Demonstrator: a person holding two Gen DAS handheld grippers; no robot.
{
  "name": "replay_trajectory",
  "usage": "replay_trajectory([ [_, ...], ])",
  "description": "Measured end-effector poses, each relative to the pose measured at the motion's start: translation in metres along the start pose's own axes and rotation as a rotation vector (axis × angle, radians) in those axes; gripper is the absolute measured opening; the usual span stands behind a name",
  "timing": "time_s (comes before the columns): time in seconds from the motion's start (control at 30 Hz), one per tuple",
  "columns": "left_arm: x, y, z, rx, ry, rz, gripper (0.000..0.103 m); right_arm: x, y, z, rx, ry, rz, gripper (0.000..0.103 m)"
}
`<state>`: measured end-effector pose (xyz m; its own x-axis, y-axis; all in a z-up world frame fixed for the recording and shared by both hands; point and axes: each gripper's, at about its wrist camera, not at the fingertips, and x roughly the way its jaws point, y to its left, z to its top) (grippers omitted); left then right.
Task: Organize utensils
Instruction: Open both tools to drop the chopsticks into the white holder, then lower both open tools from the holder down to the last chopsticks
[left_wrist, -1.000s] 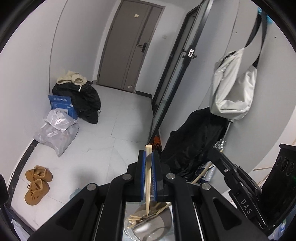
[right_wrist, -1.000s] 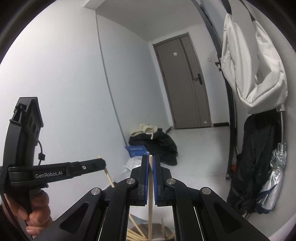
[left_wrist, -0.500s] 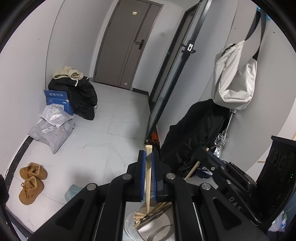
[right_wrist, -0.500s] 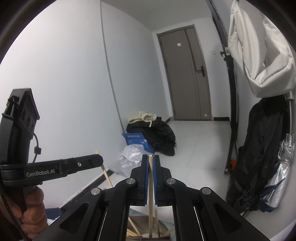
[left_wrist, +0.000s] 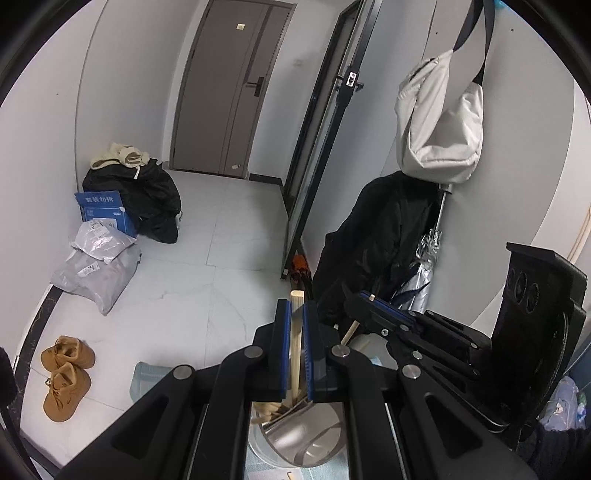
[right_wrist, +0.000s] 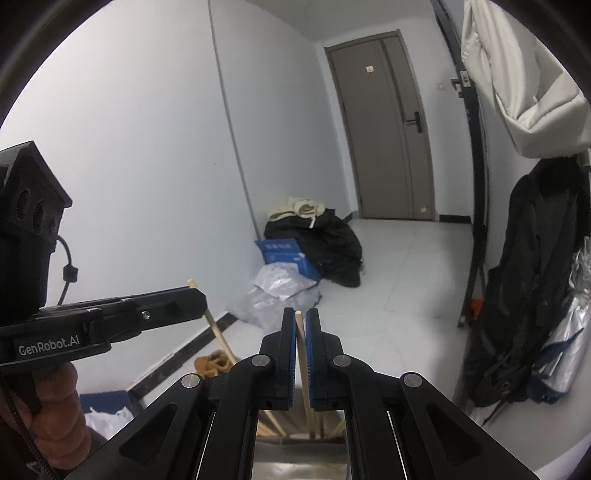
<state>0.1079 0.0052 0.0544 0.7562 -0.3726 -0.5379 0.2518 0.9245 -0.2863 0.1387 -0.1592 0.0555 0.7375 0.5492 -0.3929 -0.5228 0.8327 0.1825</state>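
My left gripper (left_wrist: 294, 307) is shut on a flat wooden chopstick (left_wrist: 295, 334) that stands nearly upright. Its lower end reaches down into a shiny metal holder (left_wrist: 295, 448) with several wooden sticks in it. In the right wrist view my right gripper (right_wrist: 301, 314) is shut on a thin round chopstick (right_wrist: 303, 365) above the same metal holder (right_wrist: 299, 458). Each gripper shows in the other's view: the right gripper (left_wrist: 365, 296) to the right with its stick (left_wrist: 349, 332), and the left gripper (right_wrist: 197, 301) to the left with its stick (right_wrist: 218, 334). A hand (right_wrist: 55, 398) holds the left handle.
On the floor lie tan shoes (left_wrist: 64, 373), grey parcel bags (left_wrist: 98, 264), a blue box (left_wrist: 105, 212) and a black bag (left_wrist: 147, 199). A black coat (left_wrist: 380, 236), a folded umbrella (left_wrist: 424, 273) and a white bag (left_wrist: 443, 122) hang at the right. A grey door (left_wrist: 229, 92) stands at the far end.
Both grippers have sunk with their chopsticks toward the metal holder, which now shows more under the fingers. The right gripper sits lower and closer in the left wrist view.
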Motion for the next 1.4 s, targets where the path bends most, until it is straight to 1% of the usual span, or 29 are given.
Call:
replay_trajectory([
  [0.13,0.002,-0.006,-0.009,0.021,0.033,-0.015,0.002,0.002,-0.004,-0.011,0.017,0.034,0.031,0.005],
  [0.2,0.002,-0.008,-0.013,0.031,0.041,-0.013,0.002,0.001,-0.002,-0.017,0.007,0.047,0.03,0.006],
  [0.23,0.003,-0.008,-0.014,0.032,0.049,-0.015,0.002,0.001,-0.002,-0.019,0.007,0.059,0.044,0.005],
  [0.3,0.006,-0.007,-0.018,0.023,0.073,-0.015,0.002,0.002,0.0,-0.024,0.001,0.075,0.047,0.005],
  [0.37,0.012,-0.006,-0.022,0.013,0.113,-0.011,0.003,0.003,0.0,-0.029,-0.007,0.095,0.054,0.006],
  [0.43,0.015,-0.003,-0.026,-0.01,0.131,-0.008,0.003,0.006,0.0,-0.034,-0.009,0.122,0.047,0.008],
  [0.53,0.017,-0.002,-0.031,-0.036,0.158,-0.011,0.003,0.007,-0.006,-0.04,0.02,0.159,0.052,0.008],
  [0.6,0.013,-0.004,-0.034,-0.04,0.158,-0.003,0.004,0.003,-0.007,-0.044,0.034,0.171,0.05,0.008],
  [0.63,0.01,-0.005,-0.034,-0.041,0.154,-0.003,0.008,-0.003,-0.007,-0.045,0.037,0.166,0.049,0.009],
  [0.67,0.009,-0.006,-0.035,-0.041,0.151,-0.005,0.018,-0.009,-0.007,-0.045,0.038,0.155,0.042,0.011],
  [0.7,0.006,-0.007,-0.035,-0.041,0.144,-0.004,0.024,-0.013,-0.006,-0.045,0.039,0.148,0.04,0.014],
  [0.73,0.003,-0.009,-0.036,-0.038,0.131,-0.002,0.038,-0.017,-0.005,-0.047,0.041,0.14,0.039,0.02],
  [0.77,-0.003,-0.011,-0.037,-0.029,0.105,0.007,0.044,-0.023,-0.005,-0.047,0.044,0.129,0.034,0.023],
  [0.8,-0.006,-0.012,-0.037,-0.024,0.084,0.017,0.046,-0.029,-0.004,-0.047,0.049,0.121,0.026,0.028],
  [0.83,-0.008,-0.012,-0.038,-0.022,0.074,0.021,0.05,-0.035,-0.004,-0.048,0.06,0.115,0.02,0.029],
  [0.9,-0.011,-0.012,-0.04,-0.03,0.082,0.017,0.05,-0.049,-0.005,-0.049,0.085,0.107,0.014,0.033],
  [0.97,-0.016,-0.014,-0.044,-0.03,0.069,0.037,0.05,-0.063,-0.006,-0.051,0.108,0.098,-0.002,0.035],
  [1.07,-0.027,-0.016,-0.052,-0.03,0.034,0.096,0.05,-0.084,-0.007,-0.056,0.138,0.073,-0.02,0.04],
  [1.1,-0.028,-0.015,-0.053,-0.031,0.036,0.101,0.05,-0.089,-0.007,-0.057,0.146,0.067,-0.023,0.042],
  [1.17,-0.032,-0.016,-0.059,-0.042,0.039,0.135,0.05,-0.098,-0.007,-0.061,0.154,0.055,-0.03,0.046],
  [1.27,-0.04,-0.016,-0.069,-0.081,0.024,0.176,0.051,-0.107,-0.001,-0.068,0.149,0.035,-0.053,0.052],
  [1.3,-0.041,-0.015,-0.071,-0.09,0.019,0.187,0.052,-0.11,0.002,-0.07,0.148,0.03,-0.058,0.055],
  [1.37,-0.046,-0.013,-0.076,-0.11,0.012,0.2,0.061,-0.115,0.007,-0.076,0.151,0.024,-0.073,0.058],
  [1.4,-0.048,-0.012,-0.079,-0.116,0.006,0.204,0.063,-0.117,0.009,-0.08,0.155,0.023,-0.087,0.06],
])
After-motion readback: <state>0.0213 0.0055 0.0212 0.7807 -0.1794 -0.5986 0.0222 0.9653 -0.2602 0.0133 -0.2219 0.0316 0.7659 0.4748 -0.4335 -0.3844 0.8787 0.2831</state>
